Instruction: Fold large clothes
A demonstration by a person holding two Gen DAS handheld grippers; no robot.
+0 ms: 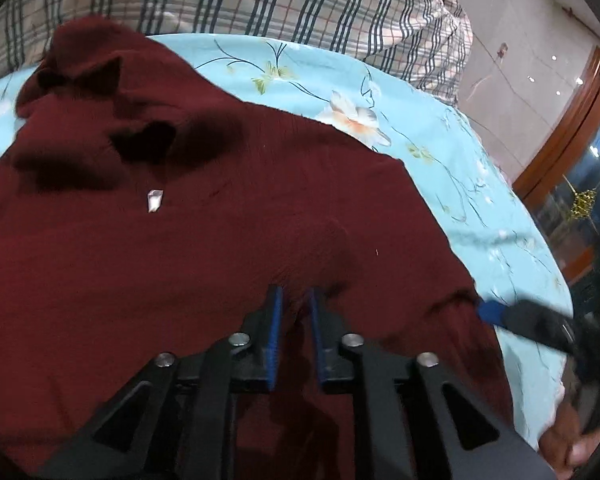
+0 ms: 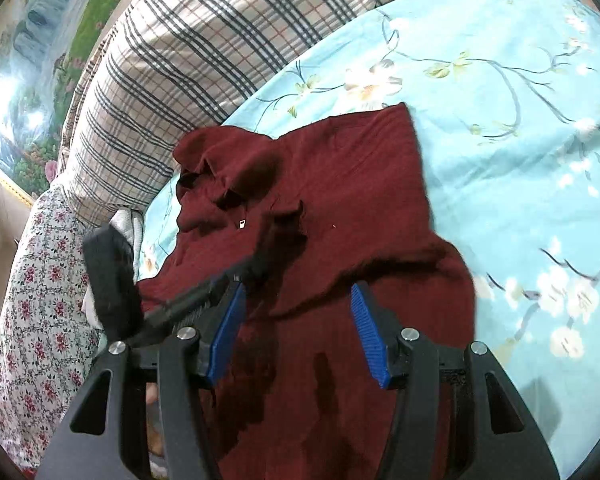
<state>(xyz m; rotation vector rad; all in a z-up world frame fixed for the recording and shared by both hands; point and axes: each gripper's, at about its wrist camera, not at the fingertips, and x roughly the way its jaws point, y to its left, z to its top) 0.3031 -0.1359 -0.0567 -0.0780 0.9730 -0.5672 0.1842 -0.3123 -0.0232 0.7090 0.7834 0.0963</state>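
Observation:
A dark red knitted sweater [image 1: 180, 240] lies spread on the light blue floral bed sheet [image 1: 440, 140], its collar [image 1: 92, 92] at the far left with a small white tag [image 1: 154, 201]. My left gripper [image 1: 296, 300] is shut on a fold of the sweater near its lower part. In the right wrist view the same sweater [image 2: 360, 200] lies ahead and my right gripper [image 2: 300, 296] is open, its blue pads either side of the near sweater edge. The left gripper [image 2: 276, 228] shows there too, pinching the cloth. The right gripper's tip [image 1: 500, 314] shows at the sweater's right edge.
A plaid quilt [image 1: 260, 0] is bunched along the far side of the bed, also in the right wrist view [image 2: 200, 40]. A floral pillow [image 2: 40, 300] lies at the left. A wooden door frame [image 1: 572, 120] and tiled wall stand to the right.

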